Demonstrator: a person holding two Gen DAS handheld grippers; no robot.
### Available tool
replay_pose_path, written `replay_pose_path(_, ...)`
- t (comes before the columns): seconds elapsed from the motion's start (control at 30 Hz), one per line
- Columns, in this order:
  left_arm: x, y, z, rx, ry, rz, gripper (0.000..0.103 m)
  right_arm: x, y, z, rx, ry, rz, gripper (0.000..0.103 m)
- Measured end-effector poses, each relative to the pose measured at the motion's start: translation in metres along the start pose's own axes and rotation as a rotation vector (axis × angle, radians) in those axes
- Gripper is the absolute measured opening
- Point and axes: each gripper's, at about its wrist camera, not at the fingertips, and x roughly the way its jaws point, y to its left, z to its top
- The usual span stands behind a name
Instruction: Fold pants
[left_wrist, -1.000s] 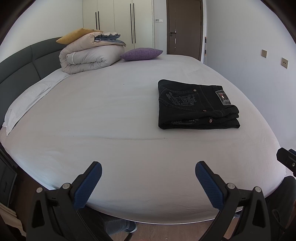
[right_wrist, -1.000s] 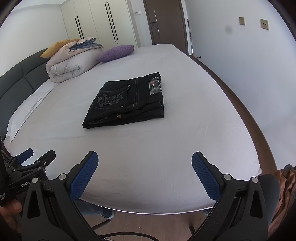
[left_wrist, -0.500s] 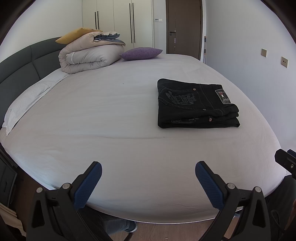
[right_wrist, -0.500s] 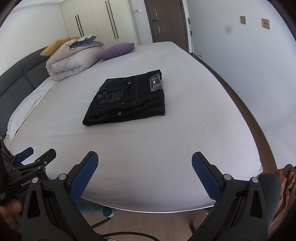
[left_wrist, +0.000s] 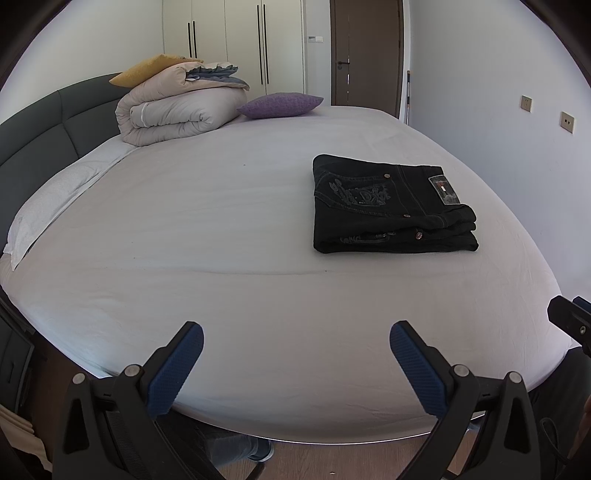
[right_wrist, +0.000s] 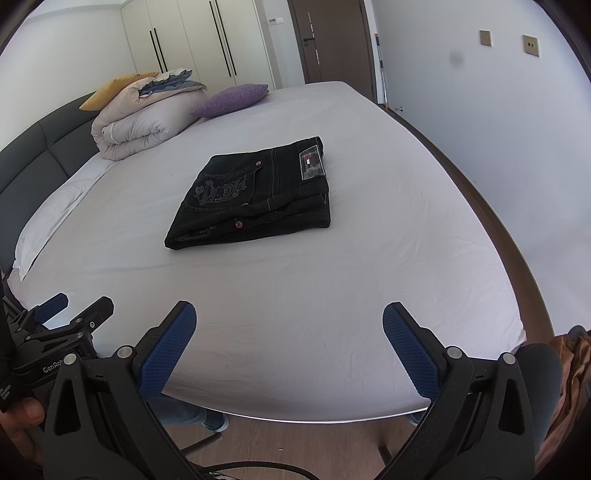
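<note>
The black pants (left_wrist: 391, 206) lie folded on the bed (left_wrist: 221, 258), well apart from both tools. The left gripper (left_wrist: 295, 354) and right gripper (right_wrist: 288, 339) hang wide and empty (nothing held). The fold looks done, so a good finish likely means leaving it alone.

Below the bed (right_wrist: 332, 369) edge, your legs are mostly hidden; the brown cloth (right_wrist: 572, 365) right of the bed is cut off; the pants (right_wrist: 255, 192) label is unreadable.
</note>
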Motion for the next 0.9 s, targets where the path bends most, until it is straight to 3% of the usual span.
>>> replay_pose_path(0.9,0.0,-0.0008,-0.0001,-0.001,0.003,0.0,0.103,0.0021,0.0006,-0.0038,-0.001,0.003,0.004,0.103)
